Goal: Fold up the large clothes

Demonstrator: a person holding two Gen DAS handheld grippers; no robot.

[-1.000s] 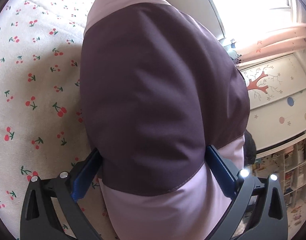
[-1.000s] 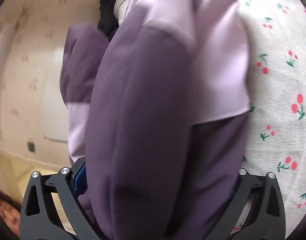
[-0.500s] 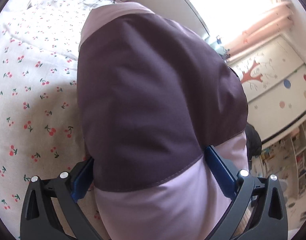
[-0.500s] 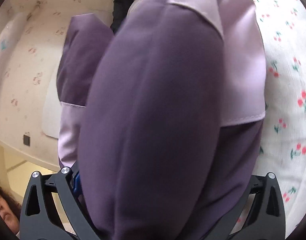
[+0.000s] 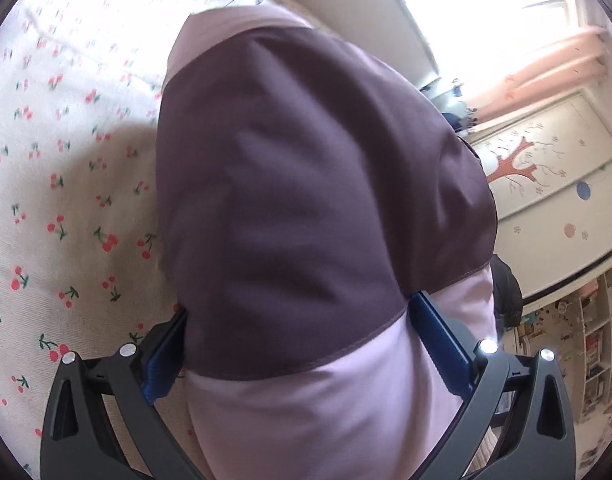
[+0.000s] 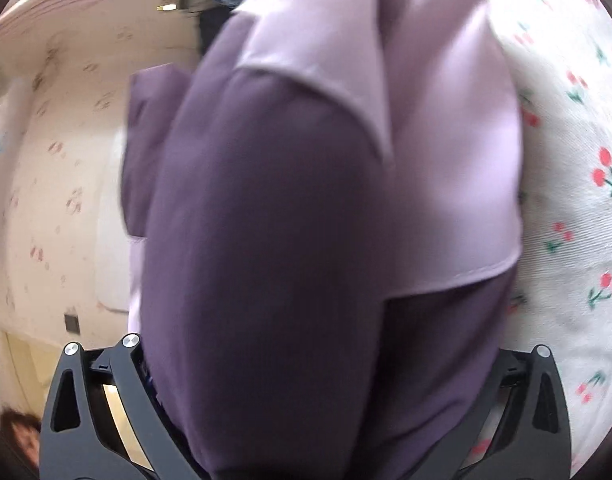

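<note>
left tool [image 5: 298, 344]: blue pads spread wide, pinching thick bundle of jacket [image 5: 306, 200]. right tool [image 6: 306, 400]: jacket [image 6: 306, 240] bulges between its arms, fingertips hidden, likely gripping; exact closure cannot tell. jacket, dark purple with lilac panels, hangs from both tools, running straight away from each camera along fingers. bed [image 5: 66, 200] with cherry-print sheet lies to left of jacket in left view, to right in right view [image 6: 578, 200]. judgement: garment held between tools above bed edge; both equally near; next move lowers it toward sheet.
</note>
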